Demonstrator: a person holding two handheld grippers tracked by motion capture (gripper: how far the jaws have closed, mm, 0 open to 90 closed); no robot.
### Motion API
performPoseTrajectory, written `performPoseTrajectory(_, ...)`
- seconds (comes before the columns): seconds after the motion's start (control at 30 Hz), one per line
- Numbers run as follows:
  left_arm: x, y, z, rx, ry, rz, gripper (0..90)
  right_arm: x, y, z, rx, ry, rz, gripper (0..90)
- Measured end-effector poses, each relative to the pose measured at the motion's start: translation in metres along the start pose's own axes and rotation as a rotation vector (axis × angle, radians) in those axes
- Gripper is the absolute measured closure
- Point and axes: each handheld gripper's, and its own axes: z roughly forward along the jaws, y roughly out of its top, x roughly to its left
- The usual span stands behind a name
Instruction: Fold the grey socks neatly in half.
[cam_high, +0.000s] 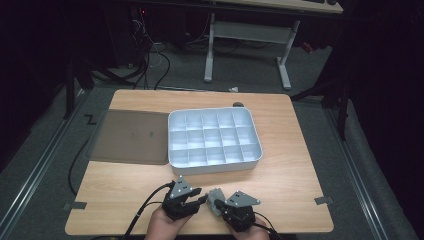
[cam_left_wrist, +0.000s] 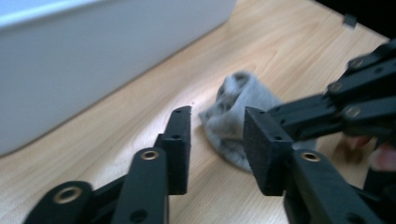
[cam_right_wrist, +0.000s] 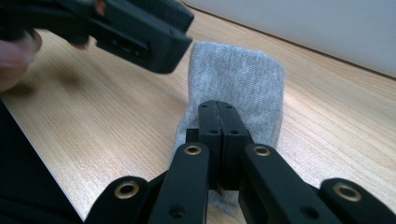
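Note:
A small folded grey sock (cam_high: 215, 196) lies on the wooden table near its front edge, between my two grippers. In the right gripper view my right gripper (cam_right_wrist: 218, 116) is shut on the near end of the sock (cam_right_wrist: 238, 74), jaws pressed together over the fabric. My left gripper (cam_left_wrist: 217, 126) stands open, its pads apart and touching nothing, with the sock (cam_left_wrist: 233, 109) just beyond its tips. From above, the left gripper (cam_high: 199, 198) sits left of the sock and the right gripper (cam_high: 221, 206) just behind it.
A white tray (cam_high: 215, 169) divided into several compartments stands at the table's middle, close beyond the grippers; its wall (cam_left_wrist: 93, 60) rises near the left gripper. A flat dark translucent lid (cam_high: 130, 137) lies to the tray's left. A desk frame (cam_high: 247, 30) stands behind the table.

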Motion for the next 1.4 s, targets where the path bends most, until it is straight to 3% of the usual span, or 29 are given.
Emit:
performPoseTrajectory(0.1, -0.003, 0.004, 0.001, -0.023, -0.010, -0.006, 59.2, 0.000, 0.000, 0.000, -0.001, -0.002, -0.002, 90.0)
performPoseTrajectory(0.33, -0.004, 0.006, 0.025, 0.024, -0.014, 0.000, 59.7, 0.001, 0.000, 0.000, 0.002, -0.003, -0.009, 90.0)
performPoseTrajectory(0.67, 0.003, -0.003, 0.033, 0.046, -0.020, 0.001, 66.0, 0.001, -0.002, 0.000, -0.016, -0.008, -0.002, 90.0)
performPoseTrajectory(0.8, 0.003, -0.003, 0.032, 0.041, -0.024, -0.010, 66.1, 0.000, 0.001, -0.003, -0.013, 0.024, 0.032, 79.3)
performPoseTrajectory(0.97, 0.003, -0.003, 0.031, 0.039, -0.024, -0.012, 66.5, 0.000, 0.006, -0.011, -0.031, -0.022, 0.009, 76.1)
performPoseTrajectory(1.03, 0.003, -0.003, 0.031, 0.039, -0.025, -0.012, 66.5, -0.003, 0.005, -0.017, -0.049, -0.045, 0.015, 74.9)
performPoseTrajectory(1.13, 0.003, -0.003, 0.031, 0.039, -0.025, -0.011, 66.6, -0.006, 0.002, -0.019, -0.046, -0.066, 0.050, 65.9)
performPoseTrajectory(1.23, 0.002, -0.002, 0.031, 0.038, -0.024, -0.010, 66.6, -0.008, -0.002, -0.018, -0.042, -0.072, 0.084, 64.2)
performPoseTrajectory(1.4, 0.000, -0.001, 0.030, 0.038, -0.026, -0.004, 66.3, -0.010, -0.005, -0.011, -0.003, -0.061, 0.101, 64.6)
